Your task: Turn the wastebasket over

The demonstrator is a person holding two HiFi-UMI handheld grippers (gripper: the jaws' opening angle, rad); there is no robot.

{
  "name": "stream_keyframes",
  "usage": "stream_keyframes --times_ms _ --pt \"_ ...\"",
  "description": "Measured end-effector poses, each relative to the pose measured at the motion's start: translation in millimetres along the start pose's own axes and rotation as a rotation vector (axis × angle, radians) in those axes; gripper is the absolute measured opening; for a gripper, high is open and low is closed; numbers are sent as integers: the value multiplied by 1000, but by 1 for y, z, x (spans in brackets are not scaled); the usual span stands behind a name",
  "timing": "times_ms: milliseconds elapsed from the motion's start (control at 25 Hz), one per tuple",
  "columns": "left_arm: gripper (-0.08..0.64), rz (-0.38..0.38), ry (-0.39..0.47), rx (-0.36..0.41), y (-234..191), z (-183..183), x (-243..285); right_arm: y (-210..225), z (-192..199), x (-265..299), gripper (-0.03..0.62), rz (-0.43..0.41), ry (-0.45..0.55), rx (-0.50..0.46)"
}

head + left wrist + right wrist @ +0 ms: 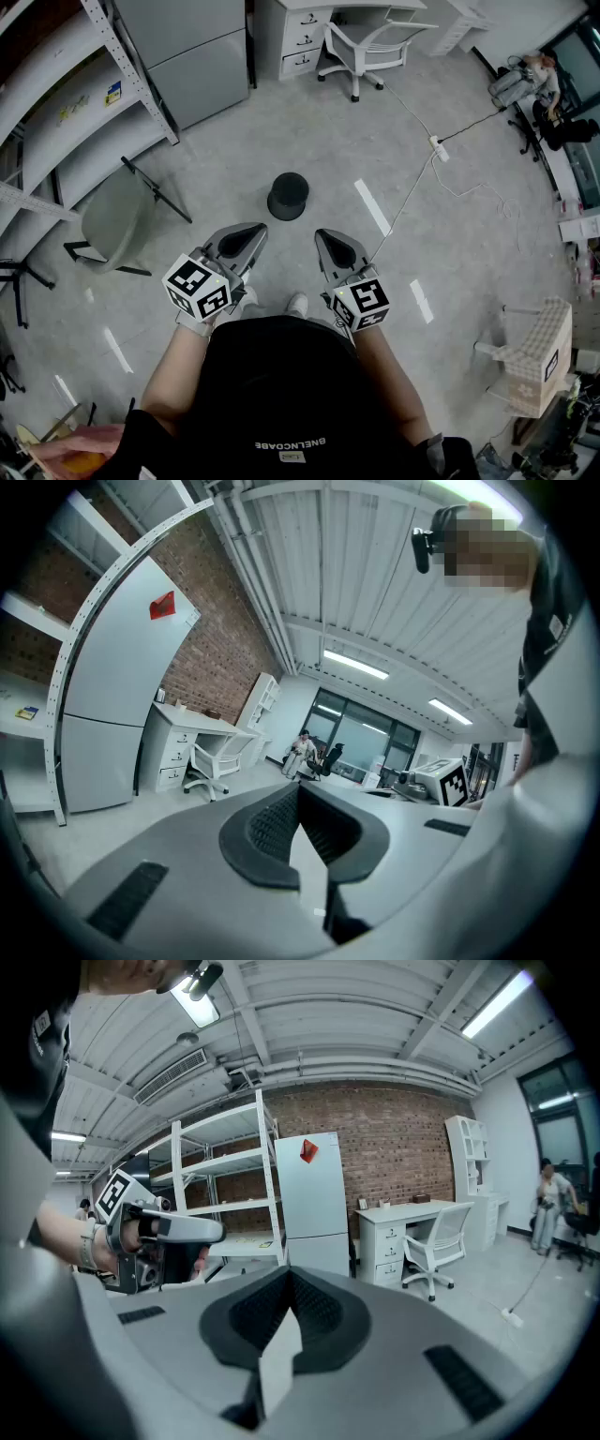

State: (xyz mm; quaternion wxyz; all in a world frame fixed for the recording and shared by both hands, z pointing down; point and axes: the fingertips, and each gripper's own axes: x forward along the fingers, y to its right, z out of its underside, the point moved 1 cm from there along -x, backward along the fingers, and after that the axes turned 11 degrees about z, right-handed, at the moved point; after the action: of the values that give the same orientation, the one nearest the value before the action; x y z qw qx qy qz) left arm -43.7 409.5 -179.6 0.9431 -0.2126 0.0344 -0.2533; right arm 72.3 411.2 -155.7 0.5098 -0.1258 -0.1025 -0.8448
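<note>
Black wastebasket [288, 195] out on the open floor [309, 131], well clear of every wall and corner, near and ahead of both claws and roughly midway between them. To its left, a folding chair [117, 216]; to its right, a white cable [412, 192] trailing across the floor. Small and round, flaring to a wider ring at floor level; hard to tell from above whether mouth up or mouth down.

Left claw [242, 242] closed, nothing between its jaws. Right claw [336, 248] likewise closed and empty. Both carried side by side in front of the body, well apart from the wastebasket.

Probably light and thin-walled, stiff enough to keep its shape, yet apt to skate on the smooth floor or topple if nudged from one side. Round wall likely slippery under a one-sided pinch. Best taken at the rim, one jaw inside and one outside, or pressed between both claws on opposite sides, then rolled over. Calls first for opened jaws and a long reach down.
</note>
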Motion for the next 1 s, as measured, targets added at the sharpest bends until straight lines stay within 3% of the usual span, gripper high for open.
stream_keyframes --times_ms 480,720,1000 --pt "12 57 -37 -39 -53 -1 -38 -32 5 43 9 53 -56 -36" --pt "12 49 -42 -73 -77 1 -34 -2 4 63 11 116 -53 41" --pt "12 -5 -80 -97 -113 4 15 55 12 109 11 102 -92 83"
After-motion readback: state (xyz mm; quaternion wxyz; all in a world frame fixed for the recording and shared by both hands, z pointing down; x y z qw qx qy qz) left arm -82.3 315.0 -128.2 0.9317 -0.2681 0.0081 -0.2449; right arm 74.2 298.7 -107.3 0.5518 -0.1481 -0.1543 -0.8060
